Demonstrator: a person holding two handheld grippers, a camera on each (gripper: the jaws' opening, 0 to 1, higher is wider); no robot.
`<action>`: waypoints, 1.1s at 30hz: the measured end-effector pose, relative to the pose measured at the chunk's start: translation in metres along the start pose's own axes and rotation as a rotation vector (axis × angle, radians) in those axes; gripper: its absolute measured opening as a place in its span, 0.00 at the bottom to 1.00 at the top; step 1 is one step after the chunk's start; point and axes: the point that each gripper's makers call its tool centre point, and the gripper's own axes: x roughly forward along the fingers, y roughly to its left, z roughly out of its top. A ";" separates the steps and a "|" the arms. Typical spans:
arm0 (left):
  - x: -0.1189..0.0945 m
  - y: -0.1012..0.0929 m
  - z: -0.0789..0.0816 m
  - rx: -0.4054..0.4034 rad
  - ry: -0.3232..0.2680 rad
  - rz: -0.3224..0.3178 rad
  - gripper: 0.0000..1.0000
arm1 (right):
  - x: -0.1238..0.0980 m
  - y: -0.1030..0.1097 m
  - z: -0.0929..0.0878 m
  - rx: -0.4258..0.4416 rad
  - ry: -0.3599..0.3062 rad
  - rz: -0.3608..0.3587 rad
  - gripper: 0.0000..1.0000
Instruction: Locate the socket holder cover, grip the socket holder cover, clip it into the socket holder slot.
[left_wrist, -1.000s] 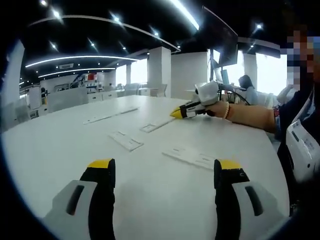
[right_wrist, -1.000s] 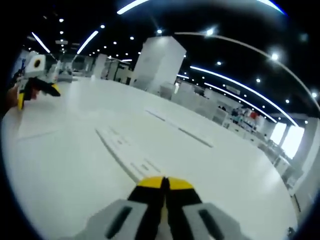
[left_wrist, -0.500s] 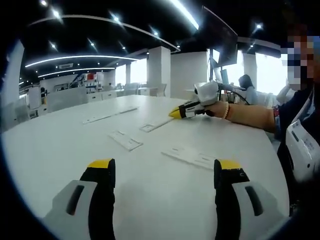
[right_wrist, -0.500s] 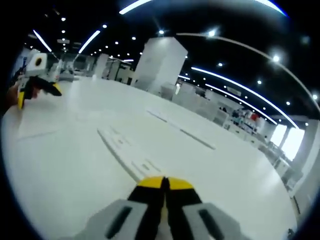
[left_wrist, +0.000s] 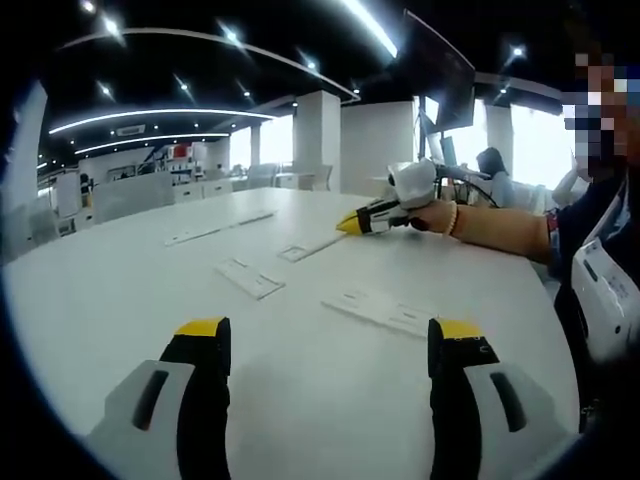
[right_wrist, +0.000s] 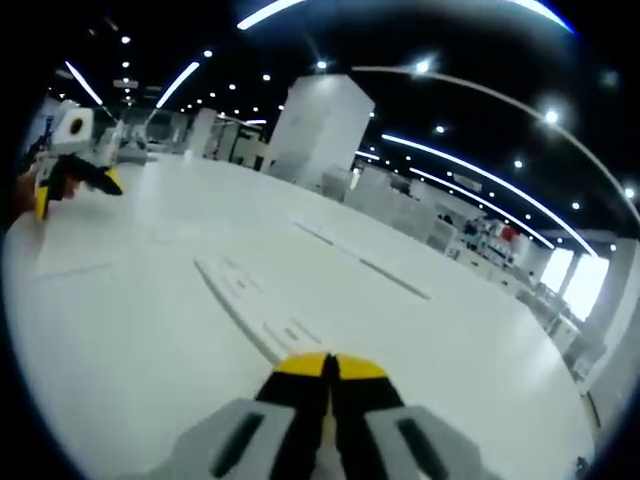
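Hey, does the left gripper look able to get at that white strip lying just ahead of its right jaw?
Probably yes: the left gripper is open, the white strip lies flat on the table, nothing between them.

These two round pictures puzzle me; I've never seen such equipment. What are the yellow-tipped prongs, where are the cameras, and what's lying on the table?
The prongs are jaws of two hand-held grippers, each carrying its own fisheye camera. In the left gripper view, the left gripper has its jaws spread wide, holding nothing. Across the white table a person's hand holds the right gripper. The right gripper view looks along that gripper; its jaws are shut together, with nothing visible between them. On the table lie several flat white plastic strips, the socket holder parts; I cannot tell covers from holders.
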 end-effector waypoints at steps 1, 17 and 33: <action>0.000 0.000 0.000 0.000 0.001 0.000 0.80 | 0.000 0.000 0.000 -0.003 0.001 -0.001 0.04; -0.001 0.000 0.000 0.004 0.002 0.004 0.80 | -0.005 -0.010 0.005 0.013 -0.012 -0.023 0.06; -0.001 0.006 0.001 0.018 0.000 0.022 0.80 | 0.005 0.029 0.040 0.115 -0.037 0.158 0.08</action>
